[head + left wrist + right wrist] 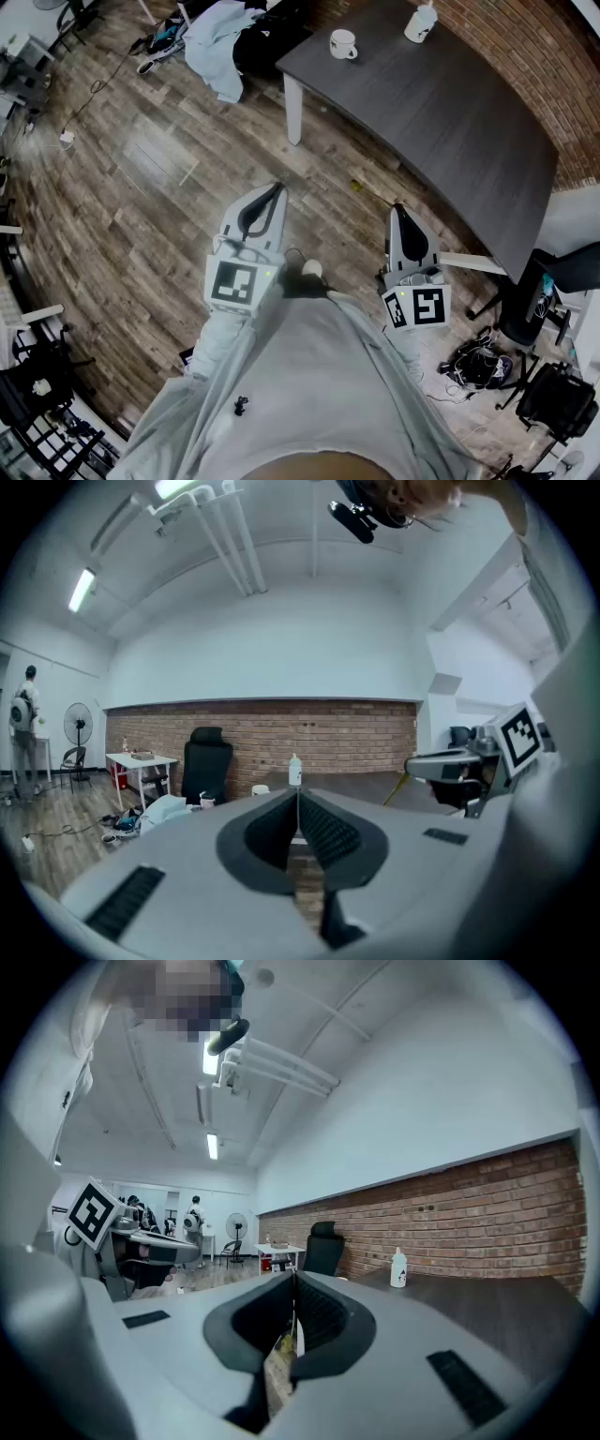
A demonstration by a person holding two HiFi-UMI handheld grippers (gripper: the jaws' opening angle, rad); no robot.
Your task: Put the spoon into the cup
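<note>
A white cup (343, 43) stands near the far corner of a dark grey table (469, 131), with a white bottle (421, 23) further along it. I cannot make out a spoon in any view. Both grippers are held level over the wooden floor, well short of the table. The left gripper (278, 190) has its jaws together with nothing between them. So does the right gripper (397, 208). In the left gripper view the bottle (295, 771) and the cup (260, 789) show far off, just above the closed tips (298, 796). In the right gripper view the bottle (399, 1267) stands on the table at right.
A heap of pale blue cloth (220, 37) and dark bags lies on the floor left of the table. A black office chair (206, 761) and a small white desk (141, 759) stand by the brick wall. Cables and a chair base (525, 300) crowd the right.
</note>
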